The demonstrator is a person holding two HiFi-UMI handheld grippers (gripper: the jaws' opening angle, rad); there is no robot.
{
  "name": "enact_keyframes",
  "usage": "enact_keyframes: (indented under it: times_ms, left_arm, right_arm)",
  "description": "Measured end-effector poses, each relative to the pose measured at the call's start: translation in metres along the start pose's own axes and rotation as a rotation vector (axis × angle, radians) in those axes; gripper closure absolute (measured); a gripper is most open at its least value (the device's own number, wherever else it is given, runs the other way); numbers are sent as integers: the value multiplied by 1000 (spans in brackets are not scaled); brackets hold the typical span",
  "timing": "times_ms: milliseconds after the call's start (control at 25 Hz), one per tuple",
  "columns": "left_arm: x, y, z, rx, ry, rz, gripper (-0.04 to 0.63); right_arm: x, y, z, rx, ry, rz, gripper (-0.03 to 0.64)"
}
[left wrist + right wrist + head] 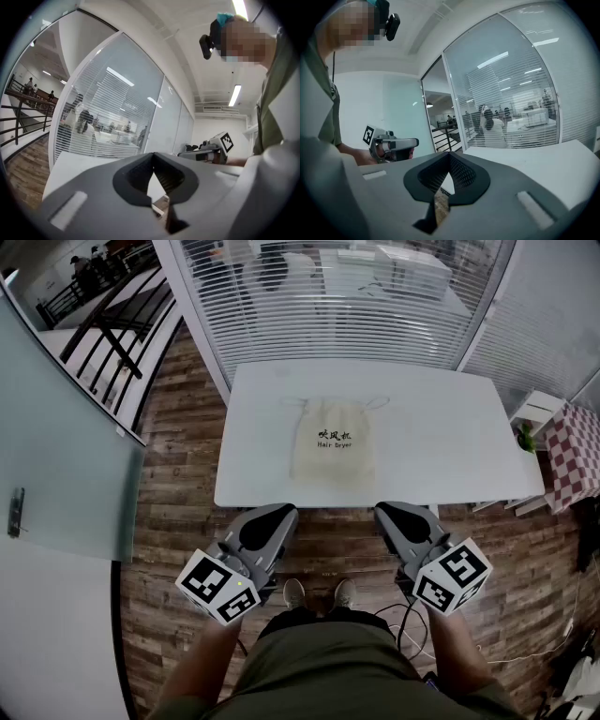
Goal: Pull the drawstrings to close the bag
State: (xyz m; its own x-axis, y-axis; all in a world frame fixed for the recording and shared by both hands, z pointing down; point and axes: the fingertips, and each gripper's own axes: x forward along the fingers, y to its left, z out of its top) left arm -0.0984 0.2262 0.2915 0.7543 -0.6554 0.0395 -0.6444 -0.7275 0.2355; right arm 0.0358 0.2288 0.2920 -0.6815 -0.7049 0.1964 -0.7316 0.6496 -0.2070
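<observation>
The bag point(333, 442) lies flat in the middle of the bench point(450, 427), drawstrings point(375, 402) at its far end. The left gripper point(275, 514) and right gripper point(397, 512) hover at the near edge, fingers closed and empty.

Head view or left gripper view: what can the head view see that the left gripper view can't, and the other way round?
Only the head view shows the Hair Dryer drawstring bag lying flat on the table, plus the person's shoes. Only the left gripper view shows the head camera and the ceiling lights. Both show the white table, the window blinds and the right claw, shut and empty.
</observation>
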Motion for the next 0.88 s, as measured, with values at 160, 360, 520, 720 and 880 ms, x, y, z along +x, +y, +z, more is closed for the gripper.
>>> enact_keyframes:
  times_ms: [160,360,520,720,880]
  left_arm:
    - [3,1,-3,-2,5,3,588]
    - [10,0,-5,-5,12,9,588]
    - [17,0,-8,-8,18,20,588]
    - [30,-2,-15,-7,33,43,588]
    - [41,-5,-23,-4,46,70,588]
  right_arm:
    - [1,-3,-2,3,4,3,607]
    - [-1,-11,-4,10,7,7,607]
    - [-4,-23,-4,31,4,3,607]
    - [-9,-47,-10,53,19,-8,606]
    - [-19,-68,-18,57,30,-5,606]
